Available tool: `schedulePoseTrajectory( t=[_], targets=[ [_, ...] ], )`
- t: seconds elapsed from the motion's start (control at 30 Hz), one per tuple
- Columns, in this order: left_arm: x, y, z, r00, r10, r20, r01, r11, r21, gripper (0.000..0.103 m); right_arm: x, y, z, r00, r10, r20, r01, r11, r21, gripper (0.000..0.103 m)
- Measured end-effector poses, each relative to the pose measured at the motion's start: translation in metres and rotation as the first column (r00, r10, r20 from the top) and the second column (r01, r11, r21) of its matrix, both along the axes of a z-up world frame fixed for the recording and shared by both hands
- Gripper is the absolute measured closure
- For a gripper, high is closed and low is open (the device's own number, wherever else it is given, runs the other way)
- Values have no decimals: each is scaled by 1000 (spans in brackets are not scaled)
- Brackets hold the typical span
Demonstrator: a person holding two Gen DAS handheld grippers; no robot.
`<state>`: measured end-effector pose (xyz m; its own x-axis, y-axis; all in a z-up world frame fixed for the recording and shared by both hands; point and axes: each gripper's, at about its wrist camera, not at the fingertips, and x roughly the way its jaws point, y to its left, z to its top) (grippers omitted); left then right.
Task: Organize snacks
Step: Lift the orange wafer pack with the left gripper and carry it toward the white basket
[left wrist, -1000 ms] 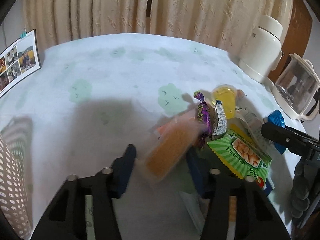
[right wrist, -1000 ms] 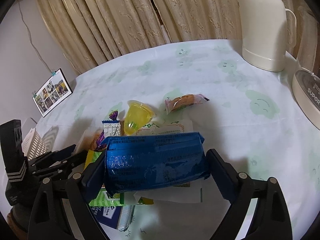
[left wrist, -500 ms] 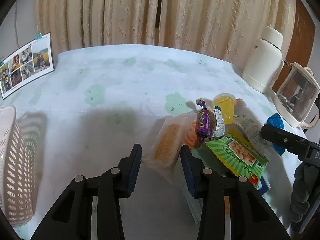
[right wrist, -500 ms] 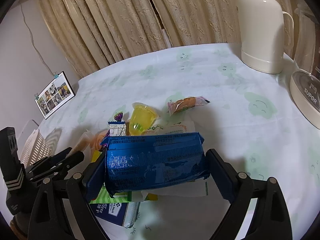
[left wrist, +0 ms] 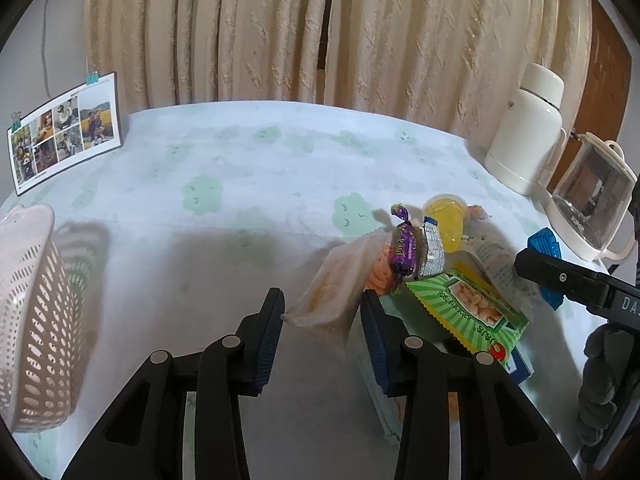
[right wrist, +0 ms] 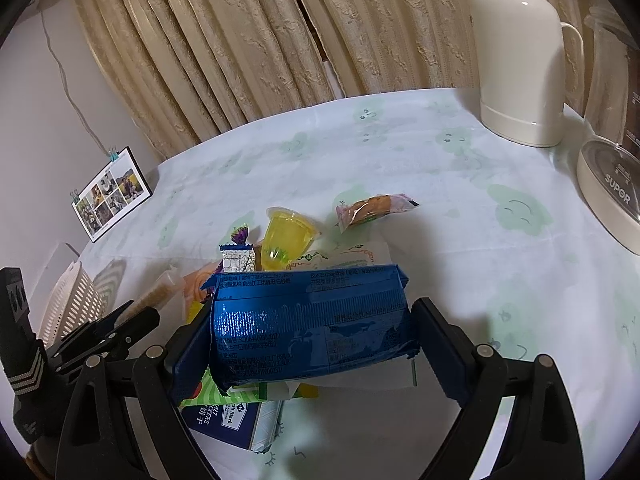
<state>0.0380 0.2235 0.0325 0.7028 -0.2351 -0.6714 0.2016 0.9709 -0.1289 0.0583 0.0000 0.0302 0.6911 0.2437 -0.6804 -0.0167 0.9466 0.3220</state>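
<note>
My left gripper (left wrist: 322, 320) is shut on a clear pouch of orange snack (left wrist: 334, 284), both pads pressing its near end at the left edge of the snack pile. The pile holds a purple candy (left wrist: 402, 246), a silver wrapper (left wrist: 434, 250), a yellow jelly cup (left wrist: 444, 220) and a green cracker packet (left wrist: 468, 308). My right gripper (right wrist: 314, 336) is shut on a blue foil packet (right wrist: 312, 312), held crosswise above the pile. A white perforated basket (left wrist: 28, 300) stands at the far left.
A white thermos (left wrist: 528, 136) and a glass kettle (left wrist: 596, 200) stand at the table's right rim. A photo card (left wrist: 64, 132) leans at the back left. A pink-wrapped cookie (right wrist: 372, 208) lies apart behind the pile. Curtains hang behind the table.
The left gripper's fingers closed from wide apart onto the clear pouch and pulled back, which brought the basket into view. The right gripper kept hold of the blue packet, nearly still.
</note>
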Motion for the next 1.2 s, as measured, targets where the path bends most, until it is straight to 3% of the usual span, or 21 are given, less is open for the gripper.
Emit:
schedulePoseTrajectory(
  t=[0.73, 0.93, 1.2],
  targets=[
    [-36, 43, 36, 981, 133, 140, -129, 991, -40, 63, -3, -2, 1, 1000, -7, 8, 7, 1000, 5, 11],
    [-49, 76, 48, 961, 222, 164, -219, 975, -36, 63, -4, -3, 2, 1000, -5, 13, 5, 1000, 5, 11],
    [-71, 124, 62, 912, 348, 217, -350, 936, -28, 63, -4, -3, 2, 1000, -5, 12, 5, 1000, 5, 11]
  ],
)
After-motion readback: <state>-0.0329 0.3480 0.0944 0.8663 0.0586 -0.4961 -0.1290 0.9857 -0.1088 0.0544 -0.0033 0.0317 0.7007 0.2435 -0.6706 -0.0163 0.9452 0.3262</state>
